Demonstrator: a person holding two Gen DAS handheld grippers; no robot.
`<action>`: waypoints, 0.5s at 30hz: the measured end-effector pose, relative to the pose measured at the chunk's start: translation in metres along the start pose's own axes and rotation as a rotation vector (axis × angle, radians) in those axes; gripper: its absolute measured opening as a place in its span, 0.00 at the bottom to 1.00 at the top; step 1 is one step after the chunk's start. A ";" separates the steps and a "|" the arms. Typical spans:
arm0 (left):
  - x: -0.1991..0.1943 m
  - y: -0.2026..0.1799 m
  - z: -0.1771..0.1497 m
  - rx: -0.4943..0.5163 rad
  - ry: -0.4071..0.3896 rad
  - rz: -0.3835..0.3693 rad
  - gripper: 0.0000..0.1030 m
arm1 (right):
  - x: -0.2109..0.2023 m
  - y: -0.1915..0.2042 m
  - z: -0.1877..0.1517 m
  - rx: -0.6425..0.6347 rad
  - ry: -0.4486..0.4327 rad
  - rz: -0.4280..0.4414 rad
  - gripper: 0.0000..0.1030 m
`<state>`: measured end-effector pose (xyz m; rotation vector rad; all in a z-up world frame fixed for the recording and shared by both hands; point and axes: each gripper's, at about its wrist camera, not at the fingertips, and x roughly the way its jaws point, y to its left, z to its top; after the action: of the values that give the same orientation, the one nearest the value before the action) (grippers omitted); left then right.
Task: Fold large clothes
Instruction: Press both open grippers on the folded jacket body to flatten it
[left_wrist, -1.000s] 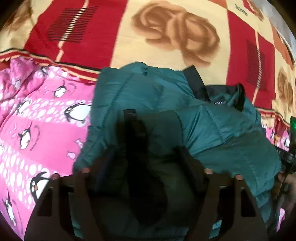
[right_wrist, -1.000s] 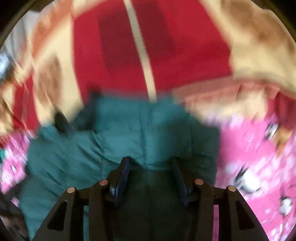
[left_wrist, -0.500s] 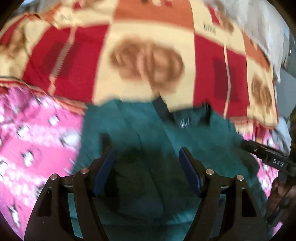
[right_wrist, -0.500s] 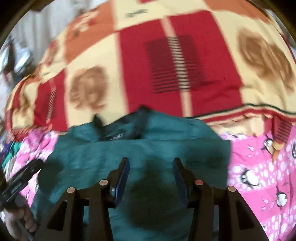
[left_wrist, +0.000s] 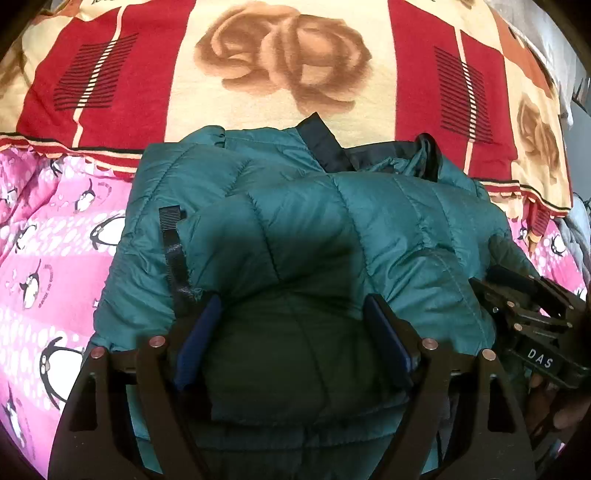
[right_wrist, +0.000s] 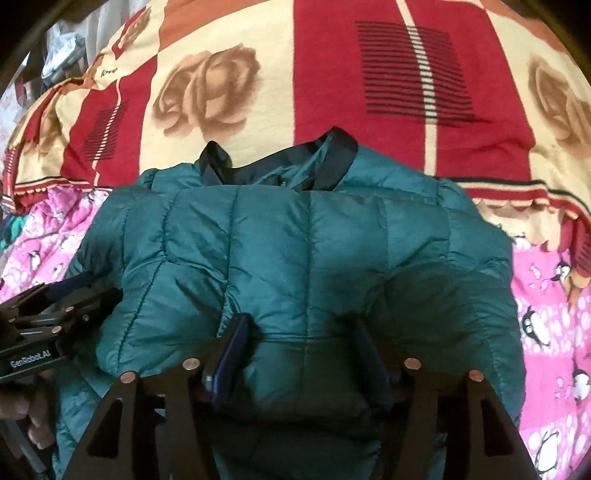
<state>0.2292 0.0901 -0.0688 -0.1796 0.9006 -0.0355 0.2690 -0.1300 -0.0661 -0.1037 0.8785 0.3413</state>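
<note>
While both hand-held grippers, left (left_wrist: 291, 325) and right (right_wrist: 301, 345), hover spread over the folded teal puffer jacket (left_wrist: 314, 229) at frame center, smoothing likely comes next.

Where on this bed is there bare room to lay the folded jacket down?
Free: the red-and-cream rose blanket beyond the jacket's dark collar, and the pink penguin sheet beside the jacket's left edge, also on its right. Crowded: the middle, where the green jacket lies with the left claw and right claw open over it.
</note>
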 end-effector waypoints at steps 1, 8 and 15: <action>-0.002 0.000 -0.001 -0.002 -0.005 -0.002 0.79 | -0.001 0.002 -0.001 -0.001 -0.006 -0.006 0.58; -0.001 -0.001 -0.003 -0.008 -0.025 0.002 0.80 | -0.004 -0.009 -0.005 0.032 -0.018 0.027 0.59; -0.001 -0.008 -0.005 0.034 -0.037 0.048 0.81 | -0.003 -0.004 -0.005 0.016 -0.019 -0.002 0.61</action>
<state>0.2250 0.0814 -0.0698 -0.1271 0.8665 -0.0029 0.2648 -0.1361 -0.0669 -0.0868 0.8624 0.3332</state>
